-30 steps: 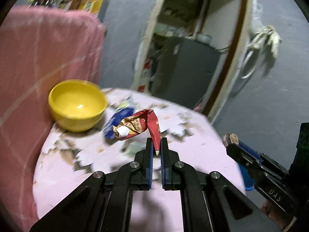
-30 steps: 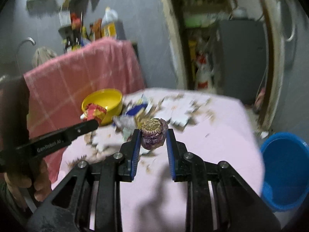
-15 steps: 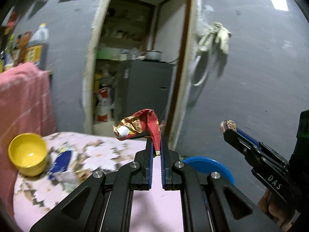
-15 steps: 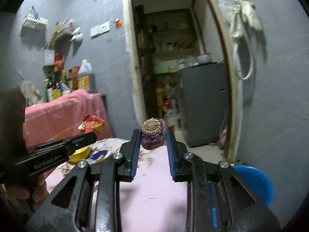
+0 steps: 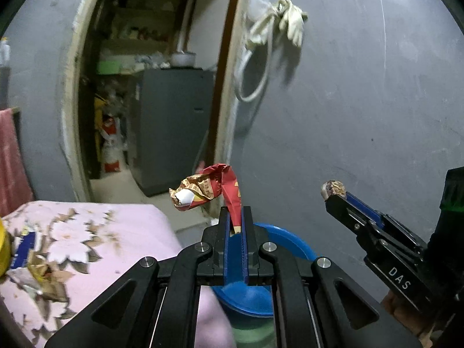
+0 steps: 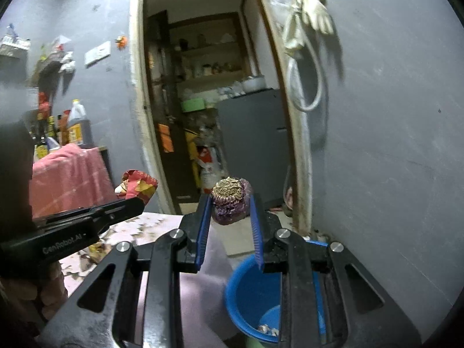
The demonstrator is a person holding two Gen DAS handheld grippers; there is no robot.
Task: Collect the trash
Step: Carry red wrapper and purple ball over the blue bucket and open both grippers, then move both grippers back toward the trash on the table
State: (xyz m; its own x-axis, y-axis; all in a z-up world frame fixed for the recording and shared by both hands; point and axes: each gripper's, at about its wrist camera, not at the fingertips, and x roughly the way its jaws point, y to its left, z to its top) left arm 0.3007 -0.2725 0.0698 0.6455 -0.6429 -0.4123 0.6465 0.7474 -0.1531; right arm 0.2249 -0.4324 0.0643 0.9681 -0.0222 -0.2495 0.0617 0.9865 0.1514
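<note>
Both grippers loaded: left gripper pinches red wrapper, right gripper clamps purple wad; blue bin sits below, nearer your right.

Desk under pink floral cloth, yellow bowl at its left edge, blue bucket on floor beside it
</note>
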